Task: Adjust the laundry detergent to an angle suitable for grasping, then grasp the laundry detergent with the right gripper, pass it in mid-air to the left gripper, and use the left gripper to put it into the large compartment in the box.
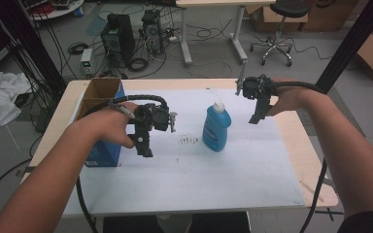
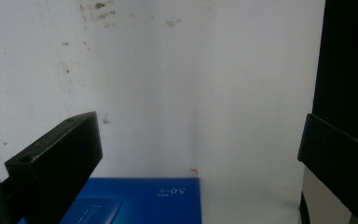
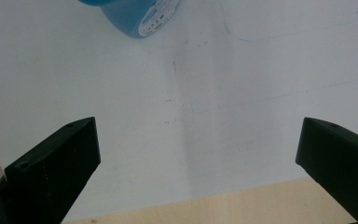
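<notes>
A blue bottle (image 1: pixel 216 128) with a white cap stands upright on the white sheet (image 1: pixel 189 179) near the table's middle; its base shows at the top of the right gripper view (image 3: pixel 135 16). My left gripper (image 1: pixel 144 148) hangs open to the bottle's left, jaws pointing down, beside the blue side of an open cardboard box (image 1: pixel 99 99). That box's blue face (image 2: pixel 135 200) lies under the left gripper (image 2: pixel 200 154). To the bottle's right my right gripper (image 1: pixel 256 118) is held above the sheet, open and empty, its jaws wide apart (image 3: pixel 198 156).
Dark smudges (image 1: pixel 189 141) mark the sheet just left of the bottle. The wooden table edge (image 1: pixel 303 150) runs along the right. Behind the table stand computer towers (image 1: pixel 118 36), loose cables and a stool (image 1: pixel 281 19).
</notes>
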